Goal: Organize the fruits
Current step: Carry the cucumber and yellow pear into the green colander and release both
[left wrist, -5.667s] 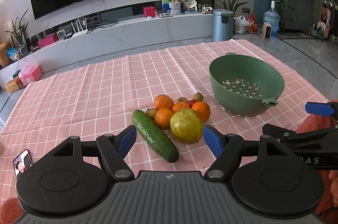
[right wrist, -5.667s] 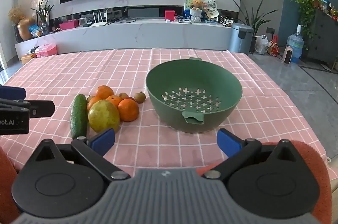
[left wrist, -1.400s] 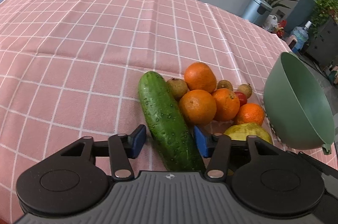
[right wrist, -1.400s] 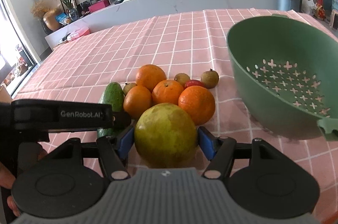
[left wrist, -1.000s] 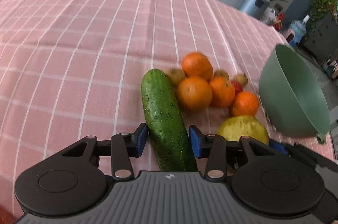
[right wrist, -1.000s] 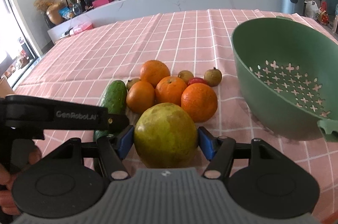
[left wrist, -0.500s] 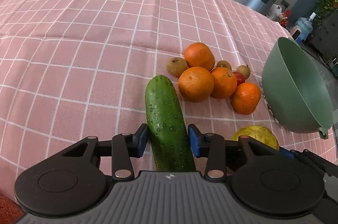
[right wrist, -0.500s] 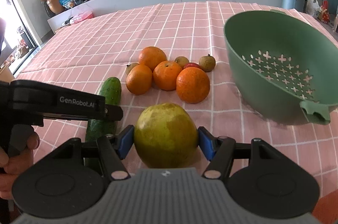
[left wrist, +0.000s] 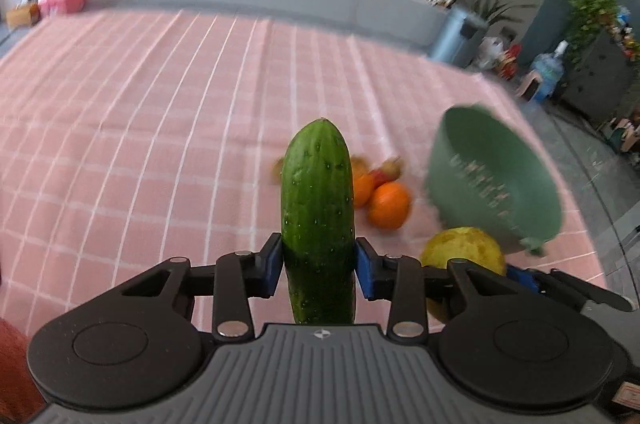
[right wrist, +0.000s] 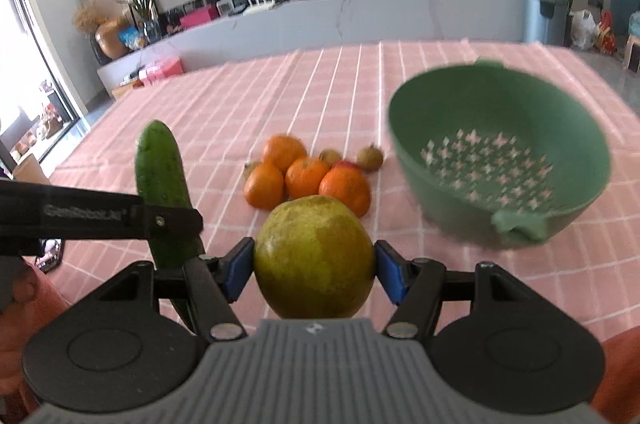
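Observation:
A dark green cucumber (left wrist: 318, 220) stands up between the blue pads of my left gripper (left wrist: 318, 264), whose jaws are still closing on it; it hangs clear of the pink checked cloth (left wrist: 160, 127). The same cucumber (right wrist: 162, 179) shows at the left of the right wrist view. My right gripper (right wrist: 314, 270) is shut on a large yellow-green round fruit (right wrist: 314, 256), also lifted. That fruit (left wrist: 462, 250) sits right of the cucumber in the left wrist view. The green colander bowl (right wrist: 500, 159) stands at the right. Oranges (right wrist: 306, 175) with small brown fruits lie left of it.
The colander (left wrist: 492, 183) lies right of the orange pile (left wrist: 386, 209). A long grey shelf (right wrist: 340, 11) with a TV above runs behind the table. A grey bin (right wrist: 544, 13) and plants stand at the far right. A person's hand (right wrist: 20, 288) holds the left gripper.
Both grippers have risen with their loads: the cucumber has left the cloth and now stands tilted up, and the yellow-green fruit is higher and nearer the colander. The fruit pile looks farther away.

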A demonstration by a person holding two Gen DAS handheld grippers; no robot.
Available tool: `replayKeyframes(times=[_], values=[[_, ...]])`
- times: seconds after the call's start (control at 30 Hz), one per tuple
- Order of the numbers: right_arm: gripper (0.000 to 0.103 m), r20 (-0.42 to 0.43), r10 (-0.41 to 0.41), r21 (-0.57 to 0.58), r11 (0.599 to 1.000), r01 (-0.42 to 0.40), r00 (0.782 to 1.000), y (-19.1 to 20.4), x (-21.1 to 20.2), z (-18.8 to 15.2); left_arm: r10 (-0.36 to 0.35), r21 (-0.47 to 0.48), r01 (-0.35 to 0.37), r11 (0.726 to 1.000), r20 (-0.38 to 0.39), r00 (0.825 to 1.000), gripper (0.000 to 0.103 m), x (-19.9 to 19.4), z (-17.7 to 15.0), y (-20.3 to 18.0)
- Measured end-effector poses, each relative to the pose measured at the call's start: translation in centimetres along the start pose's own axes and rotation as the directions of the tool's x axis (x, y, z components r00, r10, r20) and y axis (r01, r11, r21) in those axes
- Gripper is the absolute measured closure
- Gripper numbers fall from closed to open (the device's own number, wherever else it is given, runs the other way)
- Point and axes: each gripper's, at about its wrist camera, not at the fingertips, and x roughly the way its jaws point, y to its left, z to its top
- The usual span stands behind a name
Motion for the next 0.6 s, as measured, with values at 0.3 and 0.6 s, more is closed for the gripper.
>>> replayKeyframes(times=[0.3,0.6], values=[[0.042,0.118,-0.063,-0.053,0.996,0.070,0.991,-2.2,-3.8,3.4,-0.118,0.137,0.103,0.985,0.106,0.987,0.061,-2.6,3.3,-5.9],[0.042,0.098,-0.183,-0.125,0.973,0.195,0.978,-6.7,-3.4,6.1,-0.195,0.249,0.176,0.952,0.056,0.979,0.061,1.2,5.7,-10.8]])
